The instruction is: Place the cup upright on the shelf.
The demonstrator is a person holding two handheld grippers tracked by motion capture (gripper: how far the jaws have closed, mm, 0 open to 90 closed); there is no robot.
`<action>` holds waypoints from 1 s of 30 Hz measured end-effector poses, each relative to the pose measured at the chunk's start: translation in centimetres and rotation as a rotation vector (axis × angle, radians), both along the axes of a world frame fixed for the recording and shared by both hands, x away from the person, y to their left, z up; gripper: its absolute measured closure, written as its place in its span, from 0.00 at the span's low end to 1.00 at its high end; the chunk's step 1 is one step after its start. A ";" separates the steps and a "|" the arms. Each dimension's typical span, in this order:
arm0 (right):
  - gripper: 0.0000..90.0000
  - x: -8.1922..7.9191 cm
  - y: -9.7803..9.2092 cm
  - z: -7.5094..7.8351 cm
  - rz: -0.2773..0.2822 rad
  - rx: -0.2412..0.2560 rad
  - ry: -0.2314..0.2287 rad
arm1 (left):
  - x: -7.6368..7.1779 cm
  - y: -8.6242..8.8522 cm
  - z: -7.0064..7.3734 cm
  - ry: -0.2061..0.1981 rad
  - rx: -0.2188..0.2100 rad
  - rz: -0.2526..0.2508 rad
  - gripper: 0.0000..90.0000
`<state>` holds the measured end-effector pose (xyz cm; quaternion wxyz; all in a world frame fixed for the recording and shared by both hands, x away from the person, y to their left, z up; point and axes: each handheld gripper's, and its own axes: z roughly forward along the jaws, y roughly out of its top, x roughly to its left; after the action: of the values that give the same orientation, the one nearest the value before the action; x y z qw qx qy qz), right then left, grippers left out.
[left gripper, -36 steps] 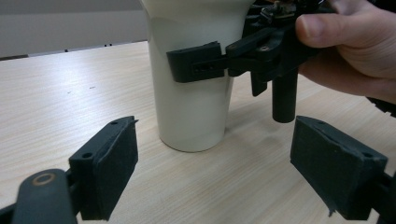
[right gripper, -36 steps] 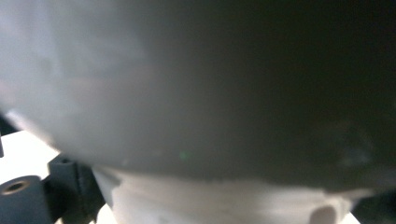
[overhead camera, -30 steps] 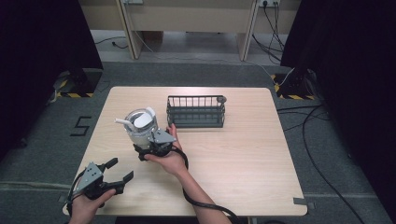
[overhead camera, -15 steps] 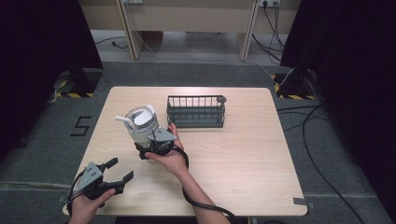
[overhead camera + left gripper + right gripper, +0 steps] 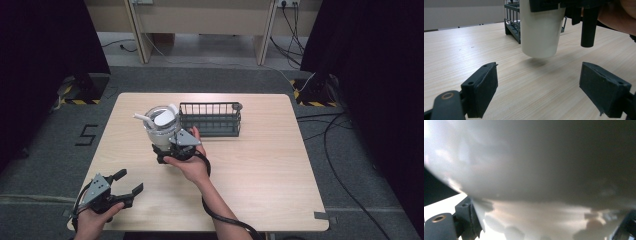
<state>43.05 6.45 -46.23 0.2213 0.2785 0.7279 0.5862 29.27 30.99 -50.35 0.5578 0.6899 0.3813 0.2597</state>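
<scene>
White cup [image 5: 161, 127] lifted off desk [image 5: 260, 165], clamped in right gripper [image 5: 172, 145] beside rack [image 5: 210, 119]. Left gripper [image 5: 125, 189] fingers spread, idle. Keep cup upright, lower slowly.

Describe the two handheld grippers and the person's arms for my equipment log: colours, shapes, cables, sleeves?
Both are black two-jaw tools. The left gripper has flat rectangular black pads, a brass-coloured eyelet on one jaw arm and a grey three-cornered plate on top. The right gripper also carries a grey plate, and a black cable trails from it along the forearm. No sleeves show on the forearms.
</scene>
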 end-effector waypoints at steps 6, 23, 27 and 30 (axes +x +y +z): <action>0.12 0.2 -1.0 0.8 -0.025 0.016 -0.001 | 0.0 0.0 0.0 0.001 0.002 0.000 0.16; 0.12 0.9 -3.0 2.2 -0.084 0.031 -0.004 | 0.0 0.0 0.0 0.000 0.001 -0.002 0.16; 0.12 1.1 -3.4 2.4 -0.101 0.028 -0.006 | 0.0 0.0 0.0 0.000 0.000 -0.001 0.16; 0.12 1.3 -3.9 2.5 -0.112 0.030 -0.009 | 0.0 0.0 0.0 0.000 0.000 -0.001 0.16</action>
<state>44.31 2.59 -43.70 0.2530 0.3194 0.7012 0.5851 29.26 31.00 -50.35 0.5579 0.6902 0.3809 0.2595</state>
